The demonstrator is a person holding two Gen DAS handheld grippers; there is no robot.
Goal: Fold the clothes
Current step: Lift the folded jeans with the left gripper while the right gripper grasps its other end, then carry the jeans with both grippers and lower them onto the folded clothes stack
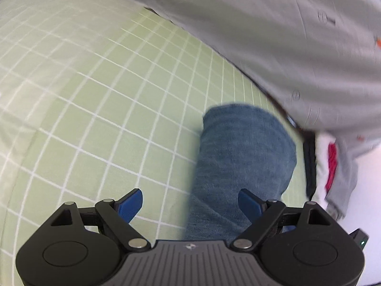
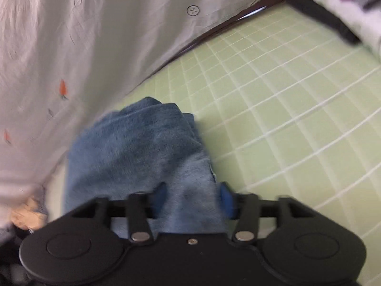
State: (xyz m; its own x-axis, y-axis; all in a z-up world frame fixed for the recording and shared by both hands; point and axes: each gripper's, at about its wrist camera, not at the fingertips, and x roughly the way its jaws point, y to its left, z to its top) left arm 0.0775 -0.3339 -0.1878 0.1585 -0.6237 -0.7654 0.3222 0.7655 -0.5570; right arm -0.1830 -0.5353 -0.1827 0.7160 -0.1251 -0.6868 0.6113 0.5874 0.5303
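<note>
Left tool: blue-padded fingers spread wide, nothing gripped. One pad sits over bare sheet, the other over the near end of the blue denim garment; we can't tell if either pad touches anything.

Right tool: jaws partly apart, denim garment running between the blue pads. The frame is blurred, so we can't tell whether the pads actually press on the fabric or just flank it.

The denim lies bunched in a narrow strip on the light green bedsheet with a white grid pattern. In the left view it runs from under the tool toward the sheet's far edge and stops just short of it. In the right view its far end is a rumpled lump near the same edge.

Along that far edge hangs a pale grey cloth printed with small orange carrots and line drawings; in the right view it overlaps the denim's left side. A dark strip shows between the cloth and the sheet.

A white and red fluffy item sits past the far right corner in the right view. Part of a person's hand shows at lower left there.
</note>
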